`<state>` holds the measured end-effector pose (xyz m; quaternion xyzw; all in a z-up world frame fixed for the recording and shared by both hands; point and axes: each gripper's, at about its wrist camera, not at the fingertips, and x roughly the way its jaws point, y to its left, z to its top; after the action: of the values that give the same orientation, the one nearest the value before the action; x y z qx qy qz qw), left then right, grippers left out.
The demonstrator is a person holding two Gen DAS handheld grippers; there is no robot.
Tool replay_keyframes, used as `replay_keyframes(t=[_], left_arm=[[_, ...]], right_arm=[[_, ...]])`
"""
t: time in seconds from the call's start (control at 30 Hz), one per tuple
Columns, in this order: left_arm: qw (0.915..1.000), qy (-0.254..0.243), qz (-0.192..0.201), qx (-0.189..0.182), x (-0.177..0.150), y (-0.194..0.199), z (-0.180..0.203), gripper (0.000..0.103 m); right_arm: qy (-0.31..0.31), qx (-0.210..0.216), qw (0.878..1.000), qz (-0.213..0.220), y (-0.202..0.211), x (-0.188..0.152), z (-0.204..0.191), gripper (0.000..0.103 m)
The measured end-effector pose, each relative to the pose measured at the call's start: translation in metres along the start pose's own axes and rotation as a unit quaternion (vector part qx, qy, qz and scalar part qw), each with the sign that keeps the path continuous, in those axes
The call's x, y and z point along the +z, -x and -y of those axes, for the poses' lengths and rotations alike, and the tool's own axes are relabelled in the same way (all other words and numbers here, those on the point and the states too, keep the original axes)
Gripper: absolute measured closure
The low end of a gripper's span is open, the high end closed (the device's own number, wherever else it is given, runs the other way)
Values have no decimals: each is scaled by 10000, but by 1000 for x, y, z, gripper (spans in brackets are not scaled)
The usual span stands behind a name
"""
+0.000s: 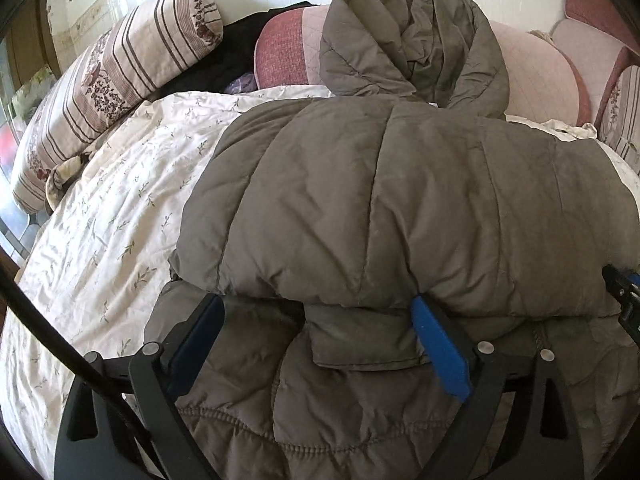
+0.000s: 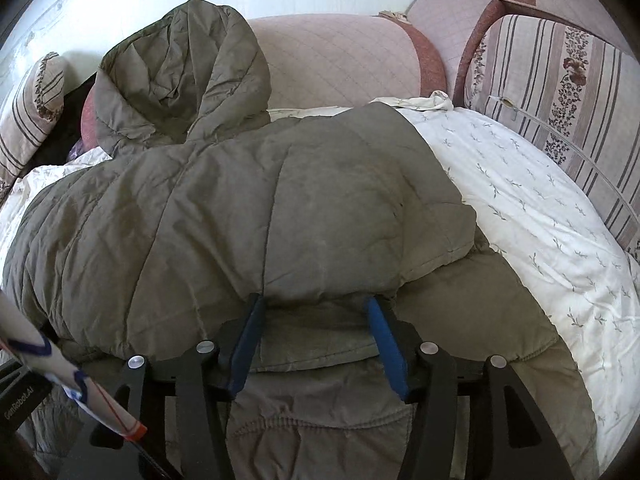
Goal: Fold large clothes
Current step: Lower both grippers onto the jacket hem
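Bed (image 1: 100, 208): covered by a white quilt with a small leaf print, filling the left of the left wrist view and the right of the right wrist view. Striped and pink cushions line its far edge at the top of both frames.

Jacket (image 1: 380, 200): a grey-brown padded garment with a hood (image 1: 412, 36), lying on the quilt and occupying the centre of both views. The hood points to the top of the frame, towards the cushions. The body appears already doubled over: a thick rolled fold edge (image 2: 320, 296) runs left to right across the lower middle of each frame, with a lower layer of the jacket spreading beneath it towards the bottom edge.

Left hand-held gripper (image 1: 320, 316): jaws wide, blue pads standing either side of a span of the lower layer, tips at the fold edge. The pads do not appear to press on the cloth.

Right hand-held gripper (image 2: 316, 320): jaws moderately open, tips likewise at the fold edge, cloth between them but seemingly not pinched. Its tip shows at the right edge of the left wrist view, so the two stand side by side along the same edge.

Governing relation: the fold edge lies crosswise, directly ahead of both hand-held grippers and equally near each. In my judgement, any further fold would carry towards the hood.
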<state>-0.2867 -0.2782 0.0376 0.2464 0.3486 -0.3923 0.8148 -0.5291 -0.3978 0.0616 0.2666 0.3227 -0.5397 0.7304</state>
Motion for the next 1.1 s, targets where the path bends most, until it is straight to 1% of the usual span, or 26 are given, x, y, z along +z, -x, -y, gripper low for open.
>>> replay_keyframes(t=[0.07,0.13,0.17,0.2,0.23,0.27,0.3,0.43,0.6,0.8,0.87,0.97,1.03,1.1], left_arm=[[10000,-15,11,19,0,0,1,9],[10000,-15,14,19,0,0,1,9],[10000,-12,14,19,-1,0,1,9],[10000,-5,13,19,-1,0,1,9],[10000,-1,11,12,-1,0,1,9],[10000,-1,7,10,-1,0,1,9],[10000,-2,9,12,-1,0,1,9],[10000,-4,7,12,-1,0,1,9],[10000,10,-5,-1,0,1,1,9],[10000,15,-9,-5,0,0,1,9],[10000,15,-8,-9,0,1,1,9],[10000,12,-9,-5,0,1,1,9],[10000,12,-10,-6,0,1,1,9],[10000,12,-10,-4,0,1,1,9]], right_arm=[[-4,-20,10000,3,0,0,0,41],[-30,-73,10000,-14,-1,0,1,33],[-83,-141,9999,-54,-2,1,3,23],[-165,-122,9997,-132,-5,1,5,19],[-352,43,9990,-288,-12,1,11,19],[-512,181,9979,-352,-15,1,17,19],[-588,231,9974,-356,-15,1,20,19],[-527,145,9980,-311,-12,1,16,19],[-579,165,9976,-331,-11,2,17,19],[-551,76,9981,-277,-4,4,16,19],[-536,21,9984,-193,2,5,16,19],[-599,-110,9981,-1,12,7,18,24],[-696,-204,9969,315,24,10,21,27],[-732,-204,9951,636,37,12,21,34]])
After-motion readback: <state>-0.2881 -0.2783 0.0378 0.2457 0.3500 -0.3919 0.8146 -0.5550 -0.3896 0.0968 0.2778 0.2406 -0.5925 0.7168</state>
